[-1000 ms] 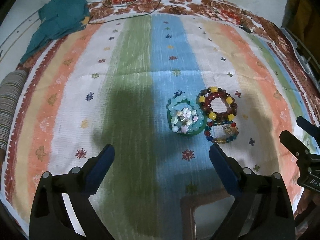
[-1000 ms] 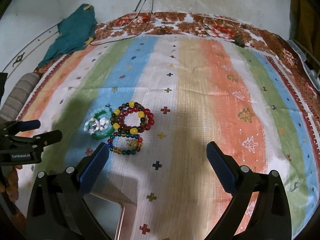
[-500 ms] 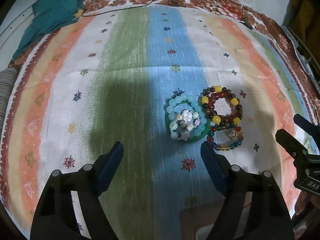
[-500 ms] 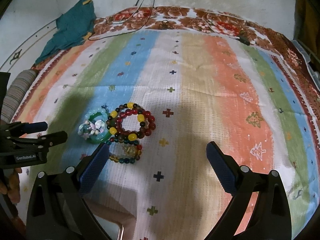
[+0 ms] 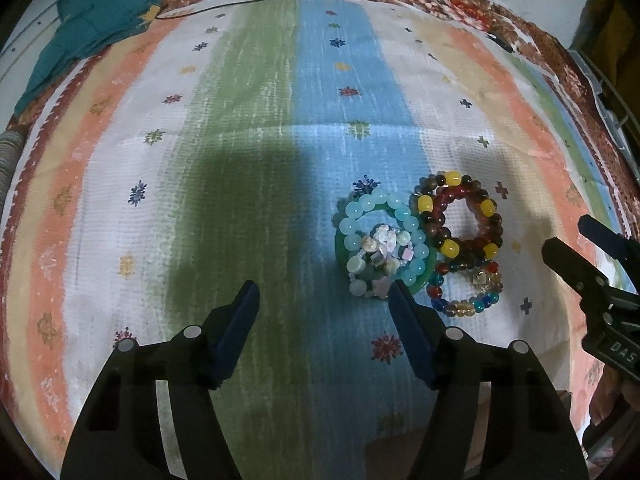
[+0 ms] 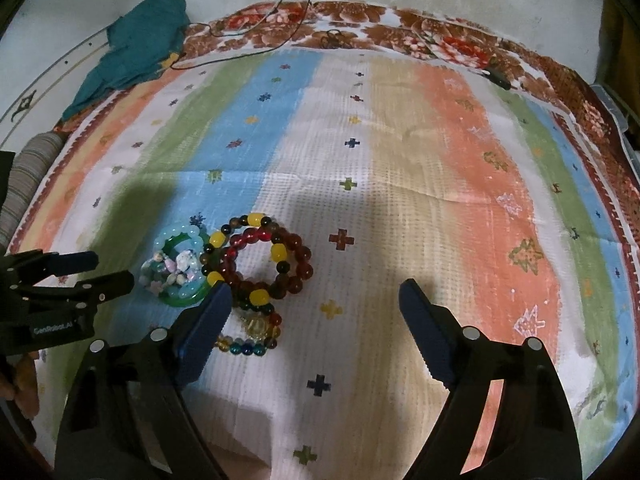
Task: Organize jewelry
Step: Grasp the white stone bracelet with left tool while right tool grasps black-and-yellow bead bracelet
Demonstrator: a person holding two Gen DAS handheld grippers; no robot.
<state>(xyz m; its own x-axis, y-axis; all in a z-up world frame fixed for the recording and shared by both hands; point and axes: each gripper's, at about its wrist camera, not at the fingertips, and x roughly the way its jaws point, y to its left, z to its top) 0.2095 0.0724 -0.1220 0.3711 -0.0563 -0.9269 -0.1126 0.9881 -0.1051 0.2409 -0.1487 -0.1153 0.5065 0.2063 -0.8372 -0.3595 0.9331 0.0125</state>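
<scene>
Approx 6 bracelets (image 5: 400,248), 1 teal cloth (image 5: 92,28), 2 grippers (image 5: 324,320).

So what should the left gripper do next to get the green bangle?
Probably slide a little to the right and lower. The left gripper is open with nothing between its fingers, which have just been closing. The green bangle, with pale blue beads on it, lies just past its right finger, off centre, so closing now would miss it.

Left gripper (image 5: 324,300) sits lower, nearer the bracelets (image 5: 420,248), jaws just been closing, nothing between. Right gripper (image 6: 316,296) likewise closer, jaws narrowing, empty.
</scene>
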